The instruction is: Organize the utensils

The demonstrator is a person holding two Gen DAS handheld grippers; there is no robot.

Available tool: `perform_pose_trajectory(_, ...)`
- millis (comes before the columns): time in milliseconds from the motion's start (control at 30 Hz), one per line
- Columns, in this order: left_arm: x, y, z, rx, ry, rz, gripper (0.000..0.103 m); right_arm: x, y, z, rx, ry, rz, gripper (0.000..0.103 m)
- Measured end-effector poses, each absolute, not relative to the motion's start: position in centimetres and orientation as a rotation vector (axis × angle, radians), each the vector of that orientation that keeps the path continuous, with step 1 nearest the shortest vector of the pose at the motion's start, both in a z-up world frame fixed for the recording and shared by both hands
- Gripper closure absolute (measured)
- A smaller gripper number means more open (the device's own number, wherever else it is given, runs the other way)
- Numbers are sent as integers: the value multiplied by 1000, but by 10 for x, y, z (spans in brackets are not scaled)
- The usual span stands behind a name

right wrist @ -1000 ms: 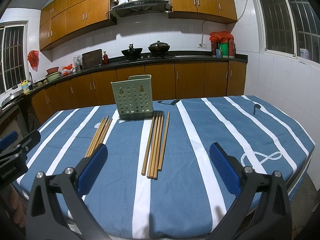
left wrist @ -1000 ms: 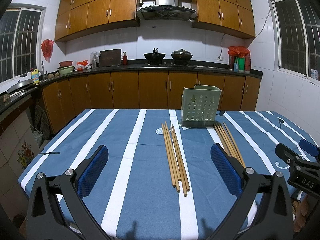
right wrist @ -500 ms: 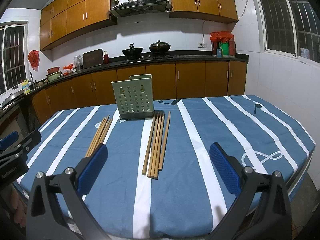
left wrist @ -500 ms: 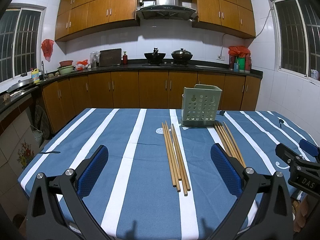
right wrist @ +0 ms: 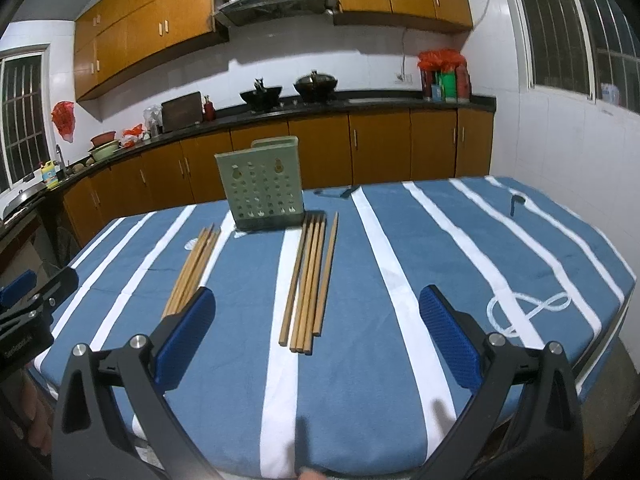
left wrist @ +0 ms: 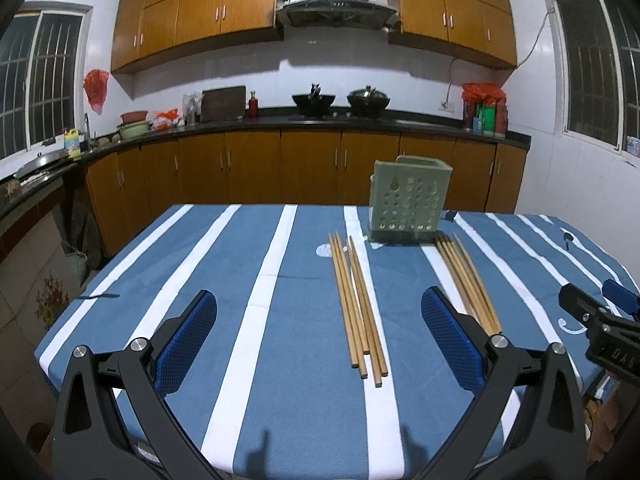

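While both bundles of chopsticks (left wrist: 358, 306) (right wrist: 308, 282) lie flat before the green holder (left wrist: 408, 204), the left gripper (left wrist: 320, 336) and right gripper (right wrist: 316, 334) hover level above the striped tablecloth (left wrist: 248, 280), fingers spread wide, holding nothing

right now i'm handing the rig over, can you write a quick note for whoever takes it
Left gripper: open, empty, hovering over the near edge of the table.
Right gripper: open, empty, hovering likewise.
Green holder: upright at the far middle of the table; from here no chopsticks show in it.
Left chopsticks and right chopsticks: two bundles lying flat in front of the holder, one on each side.
Done: nothing.
Left: pick up both bundles and stand them in the holder.
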State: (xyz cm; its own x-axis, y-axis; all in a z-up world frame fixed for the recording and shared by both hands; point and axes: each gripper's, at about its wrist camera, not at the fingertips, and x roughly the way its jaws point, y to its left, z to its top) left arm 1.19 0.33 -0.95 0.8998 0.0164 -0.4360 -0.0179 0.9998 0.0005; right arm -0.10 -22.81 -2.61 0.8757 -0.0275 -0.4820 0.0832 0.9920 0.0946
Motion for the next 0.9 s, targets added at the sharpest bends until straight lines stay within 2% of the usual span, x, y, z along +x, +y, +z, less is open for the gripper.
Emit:
perform_pose_trajectory(100, 18, 8, -12, -10, 482, 30, 2, 13, -234, -34, 147, 552, -68, 4)
perform_pose_trajectory(167, 29, 14, -18, -19, 524, 41, 2, 24, -239, -41, 163, 587, -80, 9)
perform_pose_trajectory(267, 40, 18, -24, -24, 561, 47, 3, 45, -245, -52, 183, 654, -79, 27)
perform_pose_trajectory(333, 49, 19, -29, -26, 593, 42, 12, 60, -247, -61, 204, 702, -70, 43)
perform_pose_trajectory(433, 64, 21, -36, -31, 647, 29, 27, 87, -251, -75, 238, 770, -53, 60)
perform_pose_trajectory(533, 79, 24, -44, -58, 690, 8, 37, 108, -255, -83, 258, 807, -42, 68)
perform_pose_trajectory(633, 91, 26, -50, -83, 733, -11, 46, 127, -254, -91, 270, 847, -28, 70)
perform_pose_trajectory(900, 112, 22, -62, -97, 803, -56, 54, 154, -253, -102, 247, 897, -20, 77)
